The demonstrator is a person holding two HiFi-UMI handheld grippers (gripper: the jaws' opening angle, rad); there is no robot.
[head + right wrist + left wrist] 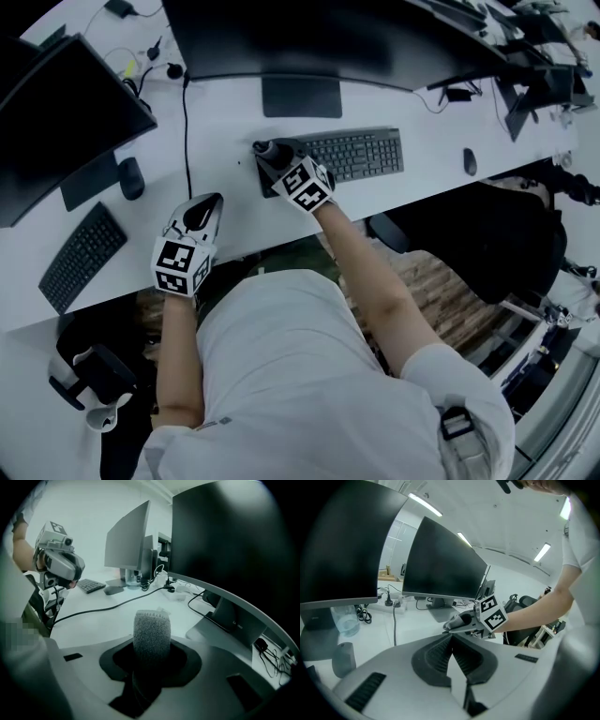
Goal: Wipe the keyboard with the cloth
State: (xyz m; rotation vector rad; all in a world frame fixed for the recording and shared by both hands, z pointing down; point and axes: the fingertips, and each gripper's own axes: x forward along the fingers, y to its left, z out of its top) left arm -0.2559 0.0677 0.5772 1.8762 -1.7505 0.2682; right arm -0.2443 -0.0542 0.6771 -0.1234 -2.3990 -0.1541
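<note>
A black keyboard (356,153) lies on the white desk (225,122) in front of a wide monitor. My right gripper (274,156) hovers over the keyboard's left end, shut on a grey cloth (263,147). In the right gripper view the cloth (151,630) stands as a folded wad between the jaws of the right gripper (151,646). Near the desk's front edge, left of the keyboard, my left gripper (211,202) is shut and holds nothing. The left gripper view shows the left gripper (451,640) with its jaws pressed together, and the right gripper (480,618) beyond them.
A second keyboard (82,255) and a mouse (130,176) lie at the left under a smaller monitor (56,122). A black cable (186,122) runs across the desk. Another mouse (469,161) sits right of the keyboard. A dark chair (487,234) stands at the right.
</note>
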